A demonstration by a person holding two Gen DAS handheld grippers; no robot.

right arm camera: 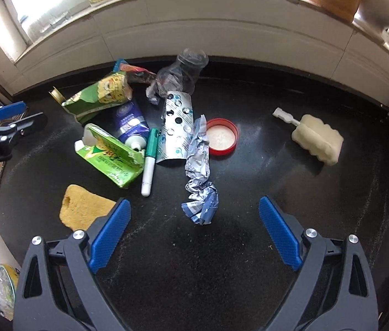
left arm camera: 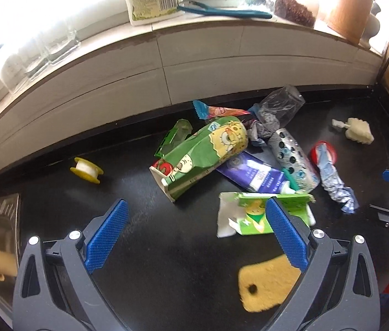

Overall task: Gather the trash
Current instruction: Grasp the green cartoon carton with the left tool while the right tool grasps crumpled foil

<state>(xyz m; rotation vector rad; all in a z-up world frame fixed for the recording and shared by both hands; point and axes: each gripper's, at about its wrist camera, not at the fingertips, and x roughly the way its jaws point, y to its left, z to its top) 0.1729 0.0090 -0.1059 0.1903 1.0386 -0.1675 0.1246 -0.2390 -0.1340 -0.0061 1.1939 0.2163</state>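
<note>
1. Where the black bench [right arm camera: 222,248] meets the white tiled sill, heaped at frame centre in both views: a pile of trash.
2. Topmost at the upper left of the pile: crushed green cartoon-printed carton [left arm camera: 202,154], lying on its side, open end toward the lower left.
3. Under it, partly covered: purple-and-white tube [right arm camera: 131,124], cap end toward the lower frame.
4. Below the tube, touching it: flattened green carton [right arm camera: 111,154], torn white flap at its left.
5. Just right of that carton: green-and-white marker pen [right arm camera: 148,162], lying nearly upright in the frame.
6. Right of the pen: curled silver blister sheet [right arm camera: 176,129], pockets punched out.
7. Across the sheet's right edge, trailing down to the centre of the right wrist view: twisted blue-and-white wrapper [right arm camera: 198,176].
8. Beside the wrapper, touching it: red lid [right arm camera: 222,138], inside facing up, pale inside, holding nothing.
9. At the top of the pile: clear plastic cup [right arm camera: 186,71] on its side, crumpled wrapping stuffed inside; colourful snack wrapper [left arm camera: 216,110] to its left.
10. Apart from the pile: yellow spool [left arm camera: 86,169] at left, pale sponge brush [right arm camera: 315,138] at right, yellow sponge [right arm camera: 84,207] at lower left.
11. Left gripper [left arm camera: 194,234]: fingers spread wide, nothing gripped, right finger overlapping the flattened carton in the frame.
12. Right gripper [right arm camera: 194,234]: fingers wide apart, nothing gripped, wrapper's lower end just above the gap.
</note>
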